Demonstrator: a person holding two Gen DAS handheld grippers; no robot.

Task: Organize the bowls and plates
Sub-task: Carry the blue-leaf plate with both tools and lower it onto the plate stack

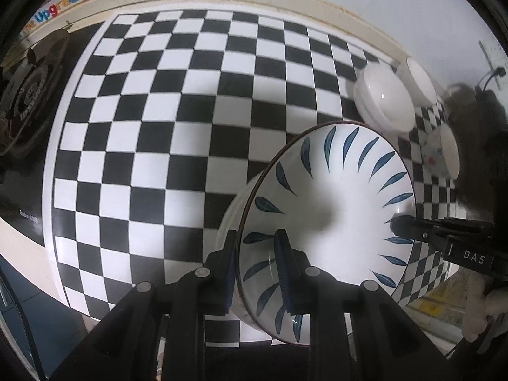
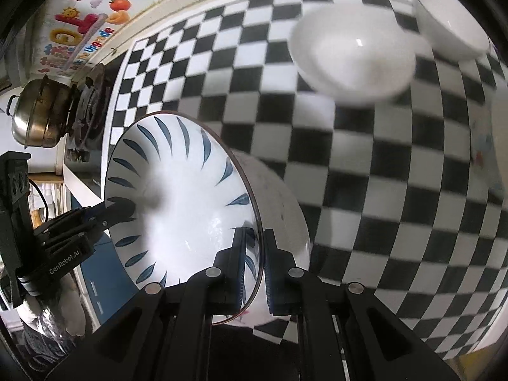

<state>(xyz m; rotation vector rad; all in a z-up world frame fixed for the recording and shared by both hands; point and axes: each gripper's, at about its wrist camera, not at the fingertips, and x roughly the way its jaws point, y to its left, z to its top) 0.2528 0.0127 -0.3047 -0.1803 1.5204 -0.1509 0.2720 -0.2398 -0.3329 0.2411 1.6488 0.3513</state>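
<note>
My left gripper (image 1: pixel 258 265) was clamped on the near rim of the blue-leaf bowl (image 1: pixel 336 209), one finger inside, one against the outer wall. My right gripper (image 2: pixel 256 266) pinched the opposite rim the same way, so the bowl hung tilted between both tools above the checkered mat (image 1: pixel 165 120). Farther off on the mat sat two plain white bowls (image 1: pixel 384 98), just beside each other near the back edge. Beyond the mat's left side stood a gas burner (image 1: pixel 28 95) and a steel pot (image 2: pixel 38 117).

"Upgrade" runs in coloured letters on the wall sticker (image 1: pixel 62 4); the right gripper (image 1: pixel 404 223) body reads "DAS"; the left gripper (image 2: pixel 122 208) body reads "GenRobot.AI".
</note>
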